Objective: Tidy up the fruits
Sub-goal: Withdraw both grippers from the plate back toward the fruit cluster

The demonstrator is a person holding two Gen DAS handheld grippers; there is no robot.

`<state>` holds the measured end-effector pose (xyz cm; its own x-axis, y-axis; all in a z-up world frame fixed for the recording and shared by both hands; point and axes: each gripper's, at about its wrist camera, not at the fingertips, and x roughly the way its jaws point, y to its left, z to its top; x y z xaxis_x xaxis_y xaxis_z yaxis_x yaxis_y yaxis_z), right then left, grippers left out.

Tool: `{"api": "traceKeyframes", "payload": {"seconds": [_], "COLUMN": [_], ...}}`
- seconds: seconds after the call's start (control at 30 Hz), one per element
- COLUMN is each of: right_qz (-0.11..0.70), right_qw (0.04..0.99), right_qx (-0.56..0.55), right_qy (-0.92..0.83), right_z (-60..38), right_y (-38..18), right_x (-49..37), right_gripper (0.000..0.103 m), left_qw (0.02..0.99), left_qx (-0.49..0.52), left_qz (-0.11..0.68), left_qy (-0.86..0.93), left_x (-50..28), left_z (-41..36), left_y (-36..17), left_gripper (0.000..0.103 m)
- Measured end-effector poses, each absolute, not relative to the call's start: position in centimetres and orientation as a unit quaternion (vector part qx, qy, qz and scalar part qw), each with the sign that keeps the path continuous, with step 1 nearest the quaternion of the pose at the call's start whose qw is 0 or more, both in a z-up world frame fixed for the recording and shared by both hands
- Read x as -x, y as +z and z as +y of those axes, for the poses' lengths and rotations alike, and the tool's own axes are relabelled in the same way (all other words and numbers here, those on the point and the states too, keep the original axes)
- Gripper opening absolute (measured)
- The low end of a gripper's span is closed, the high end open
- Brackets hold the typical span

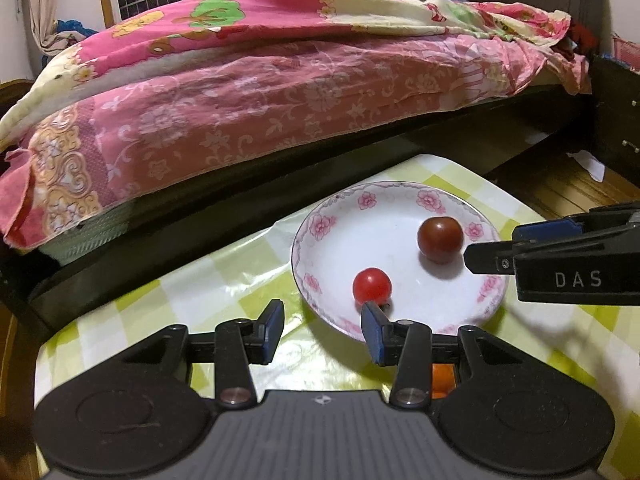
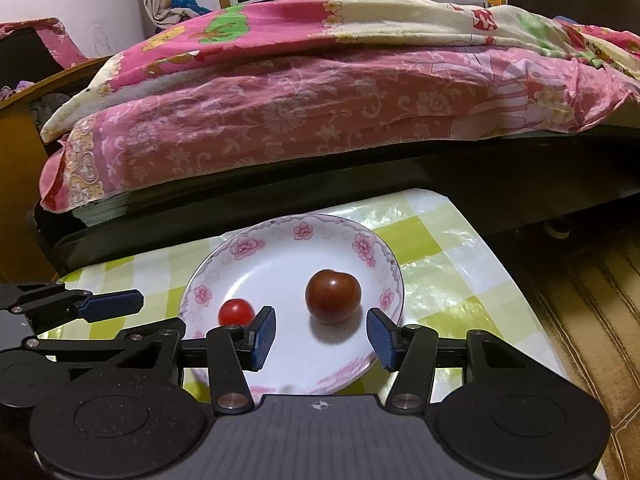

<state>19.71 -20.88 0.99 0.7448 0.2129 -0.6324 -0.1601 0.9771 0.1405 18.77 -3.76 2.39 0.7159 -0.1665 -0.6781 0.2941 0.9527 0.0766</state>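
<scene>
Plate (image 2: 362, 374) sitting on counter (image 2: 440, 264), holding red tomato (image 2: 236, 312) and dark tomato (image 2: 333, 297). Right tool (image 2: 320, 334) gaping wide, empty, dark tomato just ahead. Left tool (image 1: 322, 326) gaping, empty, red tomato beside its right finger.

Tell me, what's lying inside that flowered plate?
The plate holds two fruits: a small bright red tomato and a larger dark red one, apart from each other. The plate's near edge is hidden behind the right gripper.

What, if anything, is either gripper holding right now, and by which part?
Nothing is held. The left gripper and right gripper are both open and empty; the dark tomato and the red tomato lie loose on the plate.
</scene>
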Motion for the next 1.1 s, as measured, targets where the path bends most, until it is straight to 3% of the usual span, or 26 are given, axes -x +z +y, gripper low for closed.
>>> {"api": "traceKeyframes", "payload": {"seconds": [0.6,1.1], "right_qz": [0.395,0.427], "right_qw": [0.909,0.885], "right_qx": [-0.028,0.027], "right_qy": [0.129,0.182], "right_z": [-19.5,-15.1], "right_y": [0.3,-3.0], "right_x": [-11.2,-8.6], "right_gripper": [0.049,0.048], "left_qw": [0.913,0.898], "left_qx": [-0.09,-0.09], "left_qz": [0.369,0.401], "left_qy": [-0.146,-0.159], "left_x": [-11.2,-10.4], "left_z": [-1.5,0.1], "left_y": [3.7,0.8], "left_gripper": [0.055,0.055]}}
